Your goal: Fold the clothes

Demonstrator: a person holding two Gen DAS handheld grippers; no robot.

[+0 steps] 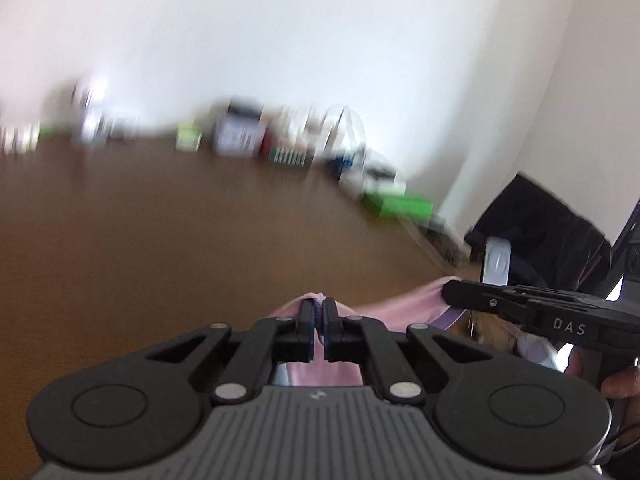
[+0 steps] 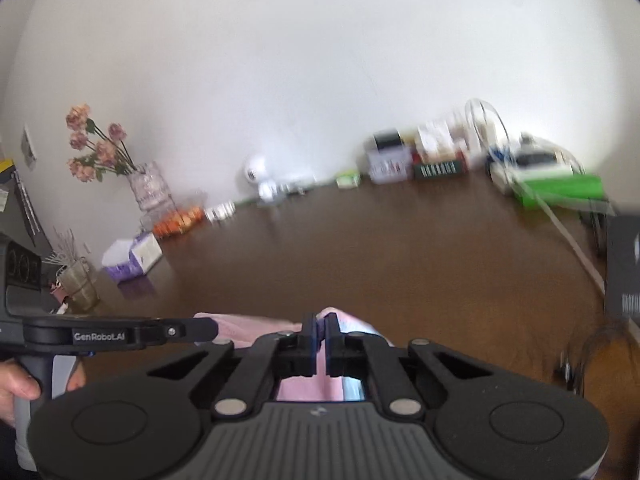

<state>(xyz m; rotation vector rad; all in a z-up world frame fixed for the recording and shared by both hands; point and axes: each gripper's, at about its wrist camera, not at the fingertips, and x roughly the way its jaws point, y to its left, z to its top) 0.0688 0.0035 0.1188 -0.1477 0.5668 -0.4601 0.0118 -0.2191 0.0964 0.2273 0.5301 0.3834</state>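
My left gripper is shut on the edge of a pink garment and holds it above the brown table. My right gripper is shut on another part of the same pink garment, which has a light blue patch. The cloth stretches between the two grippers. The right gripper shows in the left wrist view, pinching the cloth at the right. The left gripper shows in the right wrist view, at the left. Most of the garment hangs out of sight below the grippers.
Boxes and bottles, a green box and a white cable line the table's far edge by the white wall. A vase of pink flowers, a tissue box and a small plant pot stand at the left. A black chair is at the right.
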